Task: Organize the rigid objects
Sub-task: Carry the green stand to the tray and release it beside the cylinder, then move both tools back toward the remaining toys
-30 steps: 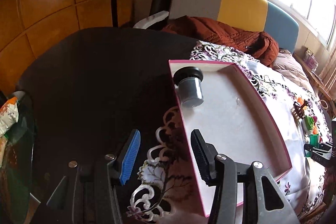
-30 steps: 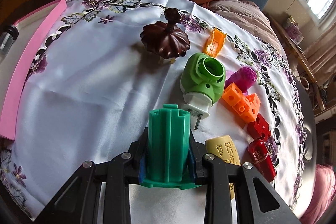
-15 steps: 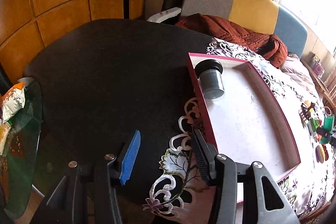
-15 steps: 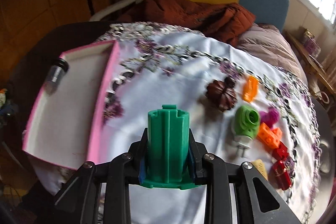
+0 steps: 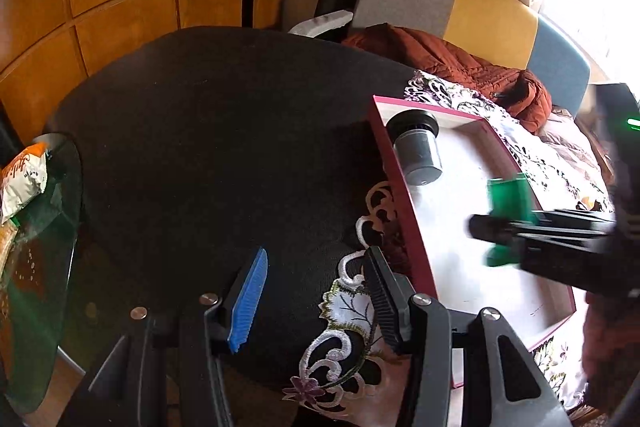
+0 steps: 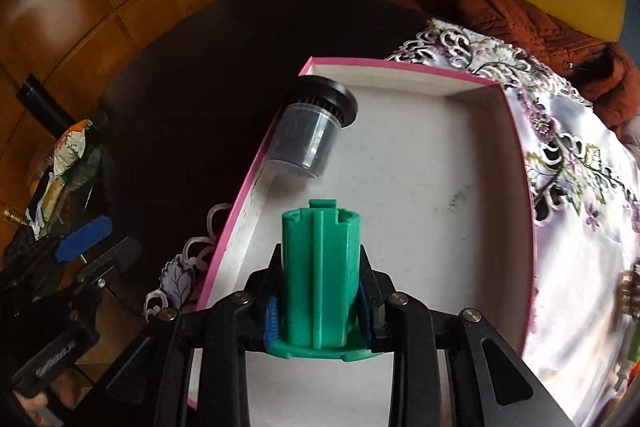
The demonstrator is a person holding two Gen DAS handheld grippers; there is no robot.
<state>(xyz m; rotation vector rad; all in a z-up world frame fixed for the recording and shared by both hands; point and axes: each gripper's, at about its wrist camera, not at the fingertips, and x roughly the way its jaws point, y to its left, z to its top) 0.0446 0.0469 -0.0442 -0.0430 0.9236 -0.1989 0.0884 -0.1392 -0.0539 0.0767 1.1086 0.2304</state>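
My right gripper [image 6: 320,311] is shut on a green plastic cylinder [image 6: 320,267] with a flanged base, and holds it over the white floor of a pink-rimmed tray [image 6: 460,203]. In the left wrist view the same green cylinder [image 5: 510,197] and right gripper [image 5: 496,229] hang blurred above the tray [image 5: 404,199]. A grey jar with a black cap [image 6: 310,133] lies on its side in the tray's far left corner, seen too as the jar [image 5: 418,153]. My left gripper [image 5: 312,293] stands open over the dark table just left of the tray, with nothing between its fingers.
A flowered white tablecloth [image 6: 568,155] lies under and right of the tray on the round black table [image 5: 208,147]. A rust-brown jacket [image 5: 444,63] rests on the sofa behind. A snack bag [image 5: 24,179] sits on a glass side table at left.
My right gripper swung left with the green cylinder, from above the pile of toys on the cloth to over the tray. The left gripper drifted slightly left and stays open.
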